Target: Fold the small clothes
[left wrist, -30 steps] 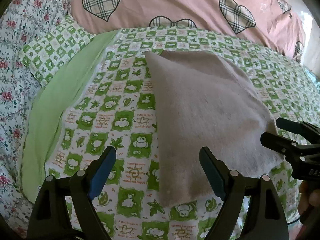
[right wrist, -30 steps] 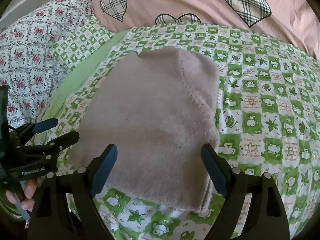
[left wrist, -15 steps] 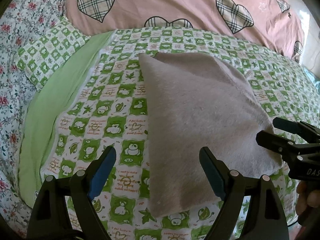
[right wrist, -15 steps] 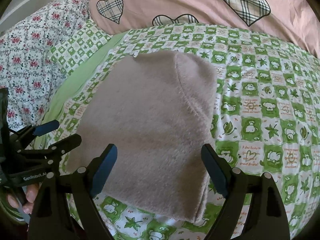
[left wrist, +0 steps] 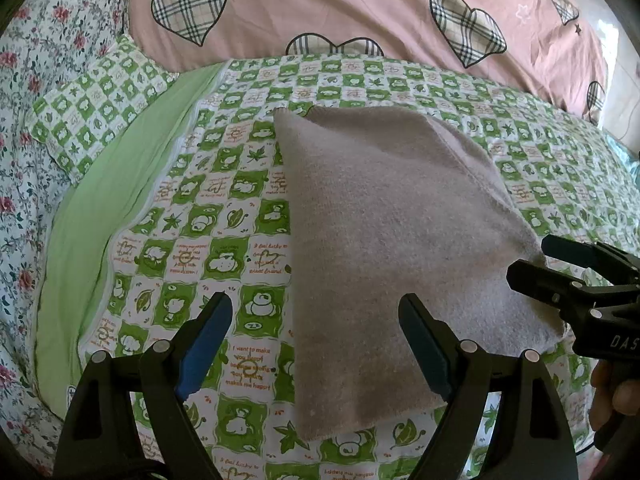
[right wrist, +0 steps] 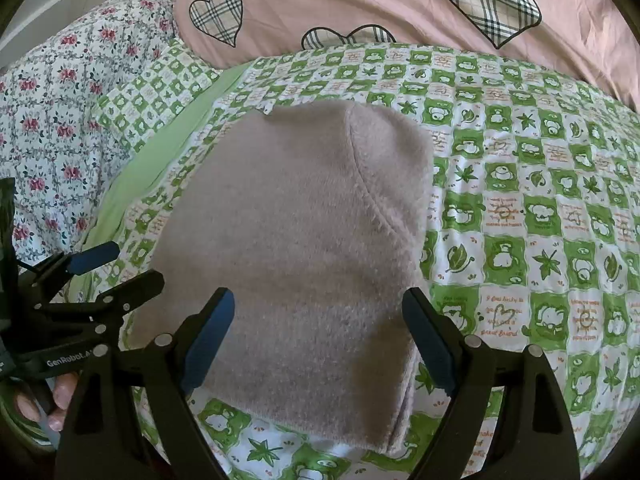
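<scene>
Taupe fleece, folded into a thick rectangle, is the small garment (left wrist: 384, 248) lying flat on the green-and-white checked quilt (left wrist: 224, 216). In the left wrist view it fills the centre and runs from about 12 o'clock down to 6 o'clock. In the right wrist view the garment (right wrist: 304, 240) shows stacked layers along its 5 o'clock edge and a curved seam near its 1 o'clock corner.

The left gripper (left wrist: 316, 344) hangs over the quilt with its blue-padded fingers wide apart and nothing between them; its right finger sits over the garment's near edge, its left finger over bare quilt. The right gripper (right wrist: 318, 340) is likewise spread wide, both fingers above the garment's near end, gripping nothing. Each gripper appears in the other's view: the right gripper at 3 o'clock, the left gripper at 9 o'clock.

A pink duvet with plaid hearts (left wrist: 360, 8) lies at 12 o'clock, and a floral sheet (right wrist: 52, 112) at 9 to 10 o'clock.
</scene>
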